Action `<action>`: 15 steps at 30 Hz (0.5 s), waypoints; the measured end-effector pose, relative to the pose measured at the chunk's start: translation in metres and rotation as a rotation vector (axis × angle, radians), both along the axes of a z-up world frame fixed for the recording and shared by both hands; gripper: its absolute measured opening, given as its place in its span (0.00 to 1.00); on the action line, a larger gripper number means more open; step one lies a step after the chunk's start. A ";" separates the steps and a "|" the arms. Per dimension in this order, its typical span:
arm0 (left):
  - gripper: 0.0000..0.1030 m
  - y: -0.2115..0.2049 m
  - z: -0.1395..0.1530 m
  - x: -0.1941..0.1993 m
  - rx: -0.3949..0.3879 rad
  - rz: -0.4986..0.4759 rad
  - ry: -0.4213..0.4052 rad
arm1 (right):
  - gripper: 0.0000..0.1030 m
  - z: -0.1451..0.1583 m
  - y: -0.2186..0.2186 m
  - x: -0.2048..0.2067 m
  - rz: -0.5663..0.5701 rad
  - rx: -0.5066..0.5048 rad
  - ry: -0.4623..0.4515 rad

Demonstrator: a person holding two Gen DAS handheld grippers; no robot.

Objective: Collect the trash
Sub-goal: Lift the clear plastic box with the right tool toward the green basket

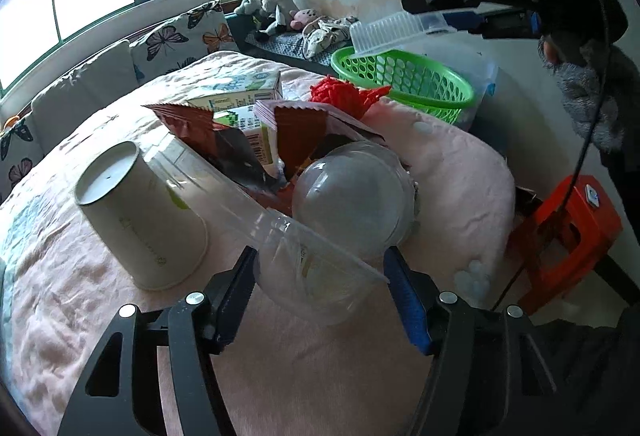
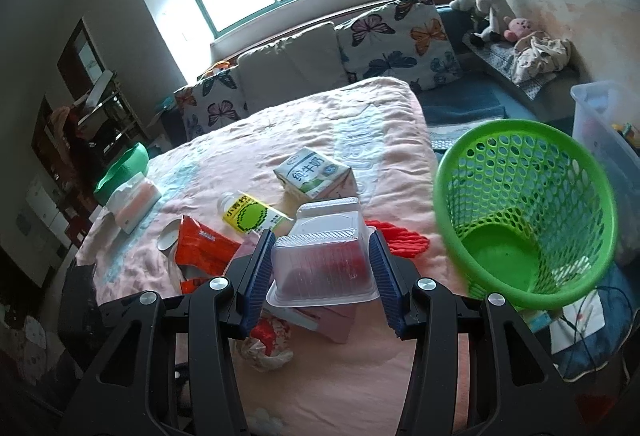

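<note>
Trash mostly remains: my right hand-held gripper (image 2: 322,268) clamps a clear tray (image 2: 322,260) beside the empty green basket (image 2: 524,211), my left hand-held gripper (image 1: 320,272) half-open around a clear cup (image 1: 316,268).

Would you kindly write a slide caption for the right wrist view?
Right gripper holds a clear plastic tray above the littered bed, beside the empty green basket.
</note>
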State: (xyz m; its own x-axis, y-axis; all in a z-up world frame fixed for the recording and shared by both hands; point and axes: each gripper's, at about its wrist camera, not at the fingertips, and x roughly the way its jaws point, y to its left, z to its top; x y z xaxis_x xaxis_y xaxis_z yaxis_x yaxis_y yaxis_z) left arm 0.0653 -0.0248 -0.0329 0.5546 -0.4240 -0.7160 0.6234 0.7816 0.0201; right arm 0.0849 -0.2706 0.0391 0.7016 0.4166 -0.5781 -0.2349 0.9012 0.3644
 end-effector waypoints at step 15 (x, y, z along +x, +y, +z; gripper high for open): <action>0.61 0.020 0.027 -0.029 -0.112 0.049 -0.002 | 0.48 -0.008 -0.030 0.001 -0.078 0.009 0.009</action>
